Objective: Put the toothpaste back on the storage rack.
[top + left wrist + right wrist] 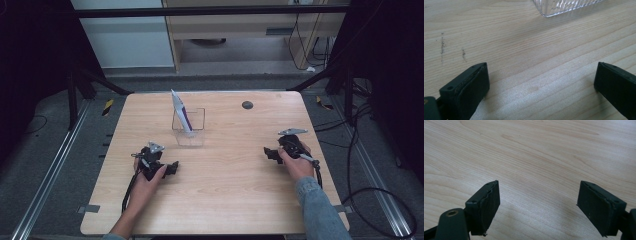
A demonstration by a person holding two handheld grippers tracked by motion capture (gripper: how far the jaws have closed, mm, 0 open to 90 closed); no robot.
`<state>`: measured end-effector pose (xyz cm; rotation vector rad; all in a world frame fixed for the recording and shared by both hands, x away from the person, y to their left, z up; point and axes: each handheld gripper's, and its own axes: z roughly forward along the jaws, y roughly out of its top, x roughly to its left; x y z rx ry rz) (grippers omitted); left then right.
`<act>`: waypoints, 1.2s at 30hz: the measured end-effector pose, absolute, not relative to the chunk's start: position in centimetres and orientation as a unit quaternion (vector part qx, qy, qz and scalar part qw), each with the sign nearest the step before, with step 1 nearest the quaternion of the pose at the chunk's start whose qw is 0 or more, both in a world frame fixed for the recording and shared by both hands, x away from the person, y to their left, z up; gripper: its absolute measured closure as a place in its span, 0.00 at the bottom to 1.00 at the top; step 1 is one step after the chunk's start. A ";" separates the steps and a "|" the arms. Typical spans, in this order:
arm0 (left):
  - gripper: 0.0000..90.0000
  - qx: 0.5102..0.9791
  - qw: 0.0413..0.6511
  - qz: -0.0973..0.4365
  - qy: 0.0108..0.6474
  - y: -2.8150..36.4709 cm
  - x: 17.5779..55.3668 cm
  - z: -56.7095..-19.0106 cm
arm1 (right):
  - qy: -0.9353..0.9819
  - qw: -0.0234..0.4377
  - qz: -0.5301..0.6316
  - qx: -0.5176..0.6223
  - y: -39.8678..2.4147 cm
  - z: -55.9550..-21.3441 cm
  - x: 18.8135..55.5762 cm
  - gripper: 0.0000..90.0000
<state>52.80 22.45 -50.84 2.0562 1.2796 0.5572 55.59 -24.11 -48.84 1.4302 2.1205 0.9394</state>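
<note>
High view, clear box [190, 131] mid-worktop [225, 200] with a white-purple tube [181, 114] leaning inside, left gripper [170, 167] just near-left of the box, spread, right gripper [270, 152] well right, also spread

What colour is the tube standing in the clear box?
The tube is white with purple, seen best in the high view.

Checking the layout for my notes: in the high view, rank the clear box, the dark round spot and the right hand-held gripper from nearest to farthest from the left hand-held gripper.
1. Clear box, just beyond the left hand-held gripper.
2. Right hand-held gripper, across the table.
3. Dark round spot, near the far edge.
</note>
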 end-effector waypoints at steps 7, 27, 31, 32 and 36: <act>0.00 0.783 0.322 0.212 0.487 22.5 52.8 -50.8 | 0.749 0.206 0.345 0.527 -24.1 -49.7 56.1 0.19; 0.00 0.783 0.322 0.212 0.487 22.4 52.8 -50.8 | 0.734 0.243 0.320 0.548 -23.9 -51.1 57.0 0.07; 0.00 0.783 0.322 0.212 0.487 22.5 52.8 -50.8 | 0.737 0.240 0.322 0.544 -23.8 -51.1 57.0 0.07; 0.00 0.783 0.322 0.212 0.487 22.5 52.8 -50.8 | 0.737 0.241 0.323 0.543 -23.8 -51.1 56.9 0.06; 0.00 0.783 0.322 0.212 0.487 22.4 52.8 -50.8 | 0.727 0.241 0.311 0.563 -23.3 -51.1 57.0 0.00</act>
